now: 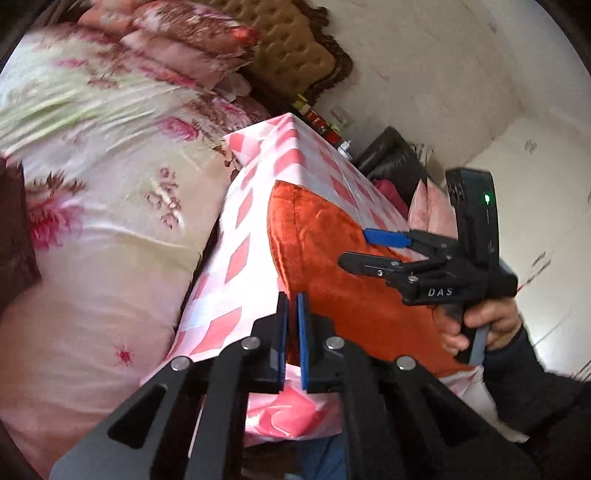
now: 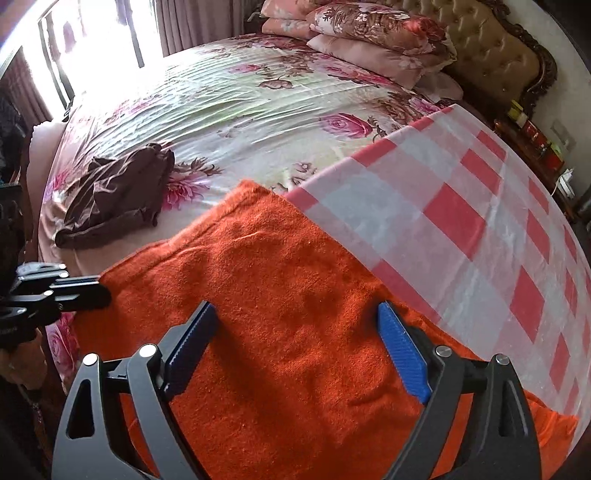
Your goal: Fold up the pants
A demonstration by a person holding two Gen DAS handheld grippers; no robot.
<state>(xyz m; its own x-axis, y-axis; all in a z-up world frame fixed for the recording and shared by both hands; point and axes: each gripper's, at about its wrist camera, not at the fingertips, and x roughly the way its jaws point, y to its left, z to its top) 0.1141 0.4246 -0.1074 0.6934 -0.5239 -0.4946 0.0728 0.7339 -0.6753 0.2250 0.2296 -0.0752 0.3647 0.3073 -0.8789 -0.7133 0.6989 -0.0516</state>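
Orange-red pants (image 2: pixel 288 321) lie flat on a table under a pink-and-white checked cloth (image 2: pixel 461 221); they also show in the left wrist view (image 1: pixel 332 266). My right gripper (image 2: pixel 295 314) is open, its blue pads straddling the fabric just above it; in the left wrist view it (image 1: pixel 354 247) hovers over the pants. My left gripper (image 1: pixel 291 299) has its blue pads almost together at the pants' near edge, with no fabric visibly between them; its fingers (image 2: pixel 74 295) show at the left edge of the pants.
A bed with a floral sheet (image 2: pixel 221 110) runs beside the table. A dark brown folded garment (image 2: pixel 118 195) lies on it. Pillows (image 2: pixel 369 33) and a tufted headboard (image 2: pixel 498 55) are at the far end. A nightstand with small items (image 2: pixel 535 140) stands behind the table.
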